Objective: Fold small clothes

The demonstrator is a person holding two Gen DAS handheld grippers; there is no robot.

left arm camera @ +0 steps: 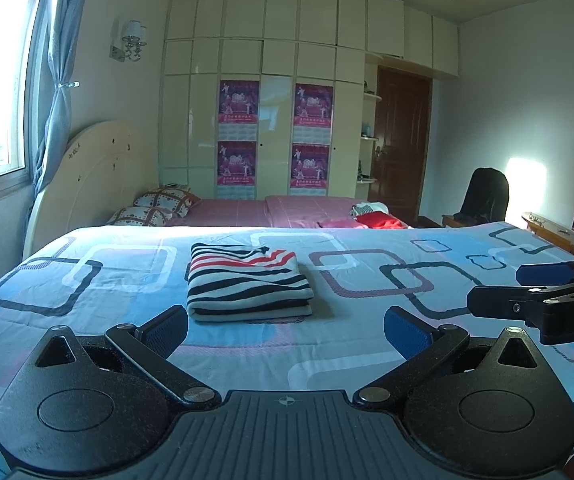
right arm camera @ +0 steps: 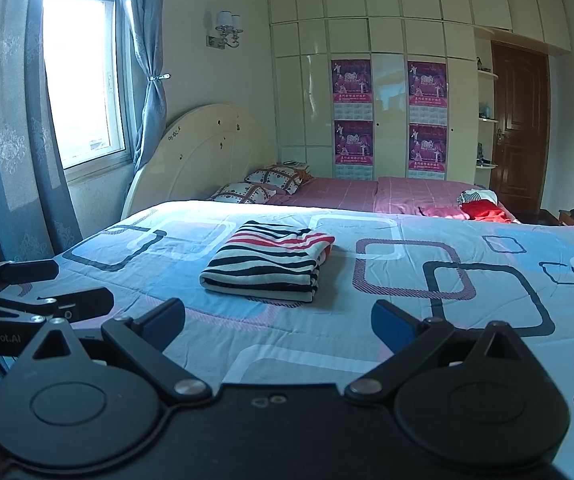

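Observation:
A small striped garment, black, white and red, lies folded into a neat rectangle on the blue patterned bedspread. The right wrist view shows the same striped garment on the bedspread. My left gripper hovers just short of it, open, nothing between its blue pads. My right gripper is also open and empty, a little back from the garment. Each gripper shows at the edge of the other's view: the right gripper at the right, the left gripper at the left.
Behind lies a pink-covered bed with two pillows and a pile of red and white clothes. A cream headboard, wardrobe, brown door and dark chair stand beyond. Window and curtains on the left.

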